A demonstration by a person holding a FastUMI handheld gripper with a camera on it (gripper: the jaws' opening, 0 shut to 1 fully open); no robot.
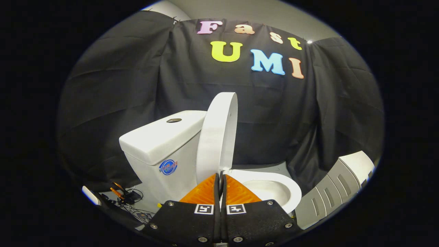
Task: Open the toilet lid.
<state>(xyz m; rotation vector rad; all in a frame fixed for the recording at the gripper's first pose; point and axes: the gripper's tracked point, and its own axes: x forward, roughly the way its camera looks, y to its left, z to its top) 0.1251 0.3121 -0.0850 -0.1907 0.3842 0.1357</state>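
Observation:
A white toilet stands ahead of me, seen from its side. Its lid [219, 133] is raised upright, leaning back toward the tank [161, 140], which has a flush button [174, 120] on top. The open bowl rim [274, 181] lies just beyond my fingers to the right. My gripper [220, 176] is shut, its two fingers pressed together with nothing between them. The fingertips sit right at the lid's lower edge near the hinge; whether they touch it I cannot tell.
Cables and small orange-and-black gear [125, 197] lie on the floor left of the tank, with a white flat object [91, 195] beside them. A grey and white slotted appliance [337, 185] stands to the right of the bowl. Black cloth walls surround the toilet.

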